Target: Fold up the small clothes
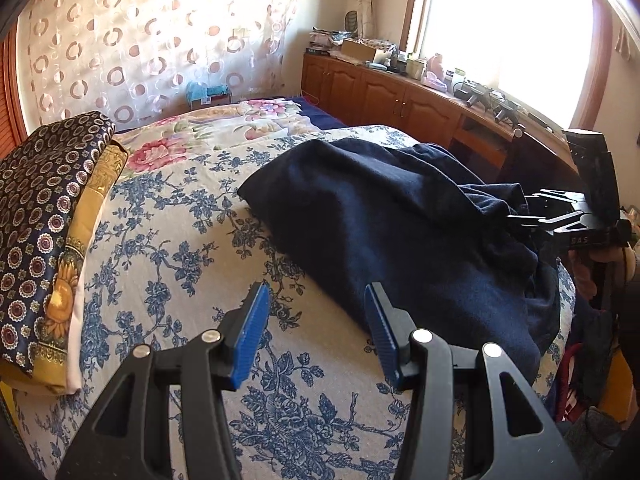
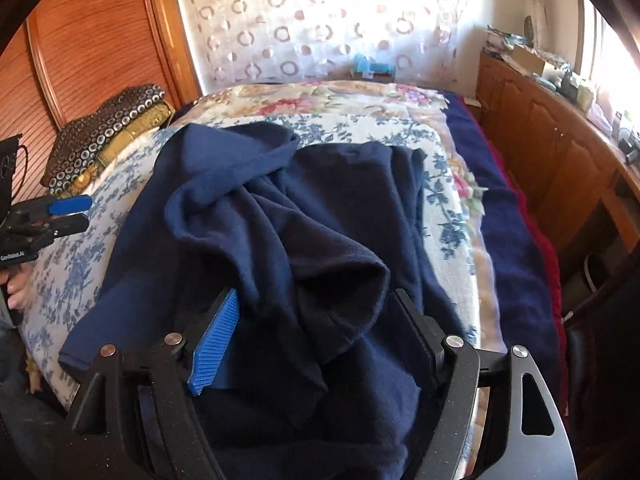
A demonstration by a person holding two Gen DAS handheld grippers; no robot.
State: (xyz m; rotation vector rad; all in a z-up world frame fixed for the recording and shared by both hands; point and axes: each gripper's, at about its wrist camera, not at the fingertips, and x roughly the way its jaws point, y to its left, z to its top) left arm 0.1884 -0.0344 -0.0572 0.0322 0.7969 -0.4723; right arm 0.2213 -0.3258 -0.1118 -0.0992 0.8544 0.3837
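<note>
A dark navy garment point(image 1: 400, 220) lies rumpled on the blue-floral bedspread point(image 1: 192, 248); it also shows in the right wrist view point(image 2: 280, 216), bunched in folds. My left gripper point(image 1: 316, 336) is open and empty, hovering over the bedspread just left of the garment's near edge. My right gripper point(image 2: 316, 332) is open, its jaws wide either side of a raised fold of the garment, with cloth lying between them. The right gripper also shows in the left wrist view point(image 1: 560, 216) at the garment's far right side. The left gripper shows at the left edge of the right wrist view point(image 2: 68, 212).
Folded patterned bedding point(image 1: 44, 232) is stacked at the bed's left side. A pink-floral quilt point(image 1: 224, 128) covers the far end. Wooden cabinets point(image 1: 384, 96) with clutter run under the window on the right. A wooden shutter door point(image 2: 88, 52) stands behind the stack.
</note>
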